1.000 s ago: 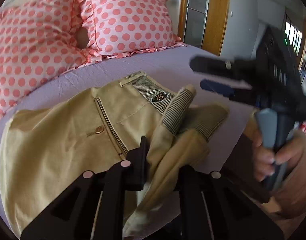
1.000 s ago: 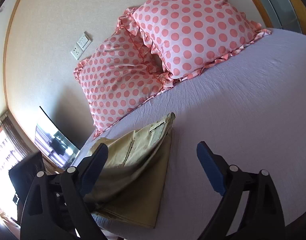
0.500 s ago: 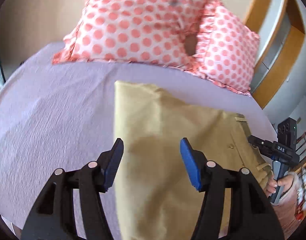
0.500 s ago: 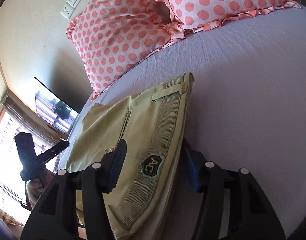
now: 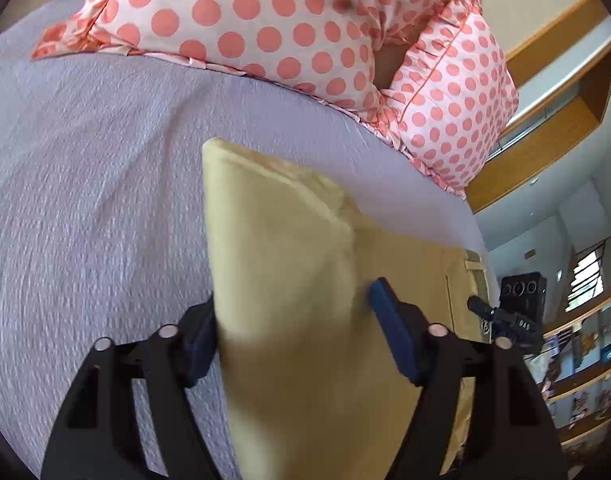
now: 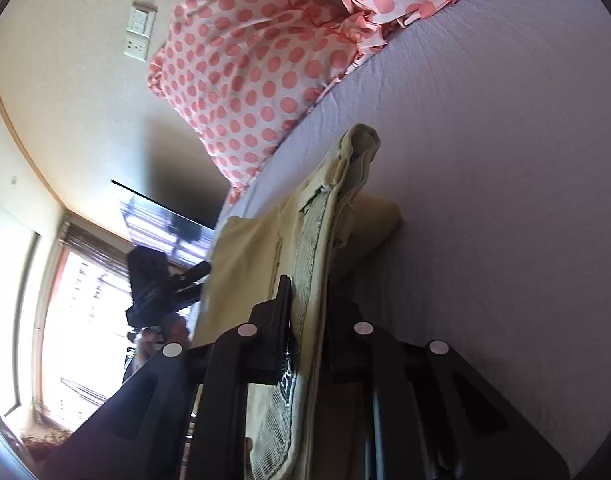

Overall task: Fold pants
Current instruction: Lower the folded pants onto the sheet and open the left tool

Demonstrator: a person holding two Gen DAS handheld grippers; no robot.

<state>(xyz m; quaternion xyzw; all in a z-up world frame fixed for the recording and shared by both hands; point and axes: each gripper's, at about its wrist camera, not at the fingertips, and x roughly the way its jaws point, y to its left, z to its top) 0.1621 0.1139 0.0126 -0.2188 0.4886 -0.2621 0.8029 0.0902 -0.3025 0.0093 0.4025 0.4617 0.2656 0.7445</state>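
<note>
Folded tan pants (image 5: 305, 280) lie on a lilac bed sheet (image 5: 85, 200). My left gripper (image 5: 293, 332) is open, its blue-padded jaws straddling the folded end of the pants: one jaw at the left edge, the other resting on top. My right gripper (image 6: 305, 312) is shut on the waistband end of the pants (image 6: 317, 240), with the striped lining and a logo patch between the jaws. The right gripper also shows in the left wrist view (image 5: 505, 320) at the far waistband. The left gripper shows small in the right wrist view (image 6: 161, 280).
Two pink polka-dot pillows (image 5: 285, 20) lie at the head of the bed. Wooden shelving (image 5: 565, 100) and room shelves stand to the right. A wall socket (image 6: 139, 32), a TV (image 6: 165, 208) and a bright window (image 6: 85, 320) are on the other side.
My left gripper let go of the waistband, swung to the opposite folded end and moved over the fabric. My right gripper moved onto the waistband and closed on it.
</note>
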